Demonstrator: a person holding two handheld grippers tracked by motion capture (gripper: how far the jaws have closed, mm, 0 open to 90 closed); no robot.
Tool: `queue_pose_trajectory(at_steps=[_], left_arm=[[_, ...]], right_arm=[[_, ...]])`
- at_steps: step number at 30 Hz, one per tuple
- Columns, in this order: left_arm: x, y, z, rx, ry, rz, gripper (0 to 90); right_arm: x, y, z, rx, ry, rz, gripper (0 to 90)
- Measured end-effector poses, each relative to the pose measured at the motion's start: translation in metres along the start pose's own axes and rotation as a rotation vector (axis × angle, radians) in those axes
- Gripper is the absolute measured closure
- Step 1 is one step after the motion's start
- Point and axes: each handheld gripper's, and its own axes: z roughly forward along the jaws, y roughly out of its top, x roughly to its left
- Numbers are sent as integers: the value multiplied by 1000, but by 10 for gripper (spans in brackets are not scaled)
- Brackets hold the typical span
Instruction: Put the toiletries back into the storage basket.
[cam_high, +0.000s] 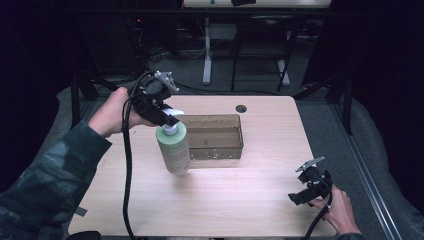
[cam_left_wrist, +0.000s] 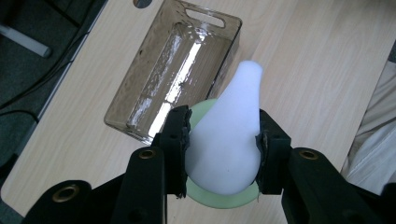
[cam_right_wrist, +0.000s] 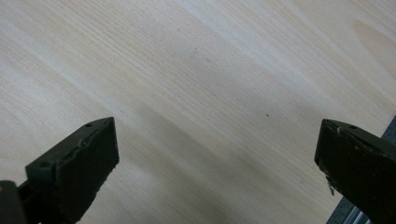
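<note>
Your left gripper (cam_left_wrist: 223, 149) is clenched on the white pump head (cam_left_wrist: 229, 140) of the pale green bottle (cam_high: 174, 149): in the left gripper view both black pads press against the sides of that white top, with the green shoulder of the bottle showing just under them. From the high view the bottle hangs below your jaws, tilted a little, its base close above the wooden table (cam_high: 240, 200); whether it touches the wood you cannot tell.

Just beyond the bottle, past the tip of the pump spout, lies the clear smoky plastic bin (cam_left_wrist: 177, 65), its long side running away from your jaws and its near corner right beside the bottle. A round hole (cam_high: 241, 108) in the tabletop sits farther off, behind the bin.

Your right gripper (cam_high: 306, 191) rests at the near right edge of the table, well apart from bottle and bin. Its jaws stand wide apart with only bare wood between them.
</note>
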Motion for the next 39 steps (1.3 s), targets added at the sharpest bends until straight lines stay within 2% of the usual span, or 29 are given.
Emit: queue_pose_trajectory(at_steps=[17,39], left_arm=[[1,20,-18,2,24,27,630],[15,36,-30,-4,53,12,630]], right_arm=[[-1,0,0,3,-4,-4,0],[-1,-1,0,5,2,2,0]])
